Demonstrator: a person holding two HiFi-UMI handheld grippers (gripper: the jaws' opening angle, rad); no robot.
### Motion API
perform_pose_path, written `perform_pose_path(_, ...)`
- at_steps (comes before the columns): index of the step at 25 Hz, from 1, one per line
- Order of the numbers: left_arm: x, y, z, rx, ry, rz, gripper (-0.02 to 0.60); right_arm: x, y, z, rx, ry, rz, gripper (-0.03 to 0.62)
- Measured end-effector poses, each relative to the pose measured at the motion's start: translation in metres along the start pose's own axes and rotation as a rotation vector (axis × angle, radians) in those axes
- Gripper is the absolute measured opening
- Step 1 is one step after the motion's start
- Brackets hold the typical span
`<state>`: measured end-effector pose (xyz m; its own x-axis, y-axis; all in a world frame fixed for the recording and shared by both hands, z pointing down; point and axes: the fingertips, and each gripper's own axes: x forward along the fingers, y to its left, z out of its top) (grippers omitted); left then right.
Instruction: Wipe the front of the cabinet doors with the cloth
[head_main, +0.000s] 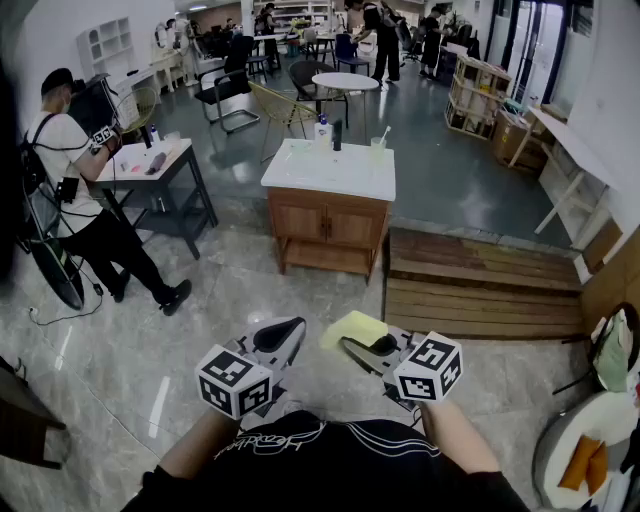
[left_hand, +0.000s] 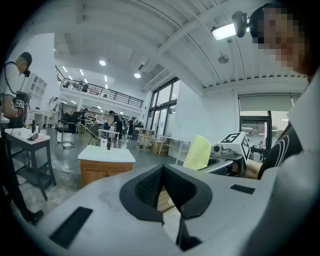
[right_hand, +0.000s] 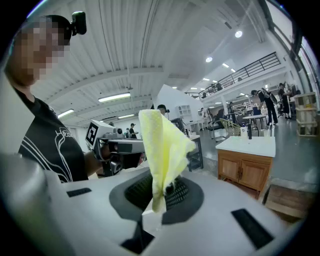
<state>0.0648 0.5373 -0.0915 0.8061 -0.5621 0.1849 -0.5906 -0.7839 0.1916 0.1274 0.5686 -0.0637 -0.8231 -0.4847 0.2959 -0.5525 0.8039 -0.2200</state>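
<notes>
The right gripper (right_hand: 161, 194) pinches the yellow cloth (right_hand: 162, 145), low centre frame; the left gripper (left_hand: 162, 192) has its jaws together, empty. The wooden cabinet (head_main: 328, 226) stands well apart at upper centre on a glossy tiled floor (head_main: 150, 340).

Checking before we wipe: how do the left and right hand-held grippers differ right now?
The right hand-held gripper is shut on the soft yellow cloth; the left hand-held gripper is shut on nothing. The left one points forward-right, the right one forward-left. Both are apart from the white-topped wooden cabinet.
</notes>
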Motion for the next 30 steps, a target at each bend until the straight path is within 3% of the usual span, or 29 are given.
perform_pose_path(10, -0.003, 0.016, -0.001, -0.01, 0.0, 0.042, 0.006, 0.02, -0.004, 0.001, 0.0, 0.02, 0.039, 0.041)
perform_pose_path(20, -0.009, 0.062, -0.031, -0.084, 0.026, 0.1, 0.006, 0.067, -0.026, -0.014, 0.075, 0.045, 0.04, 0.041)
perform_pose_path(25, 0.004, 0.117, -0.045, -0.143, 0.039, 0.106, 0.006, 0.11, -0.064, -0.016, 0.136, 0.064, 0.021, 0.041)
perform_pose_path(30, 0.021, 0.2, -0.087, -0.273, 0.105, 0.134, 0.006, 0.173, -0.111, -0.032, 0.209, 0.127, 0.012, 0.041)
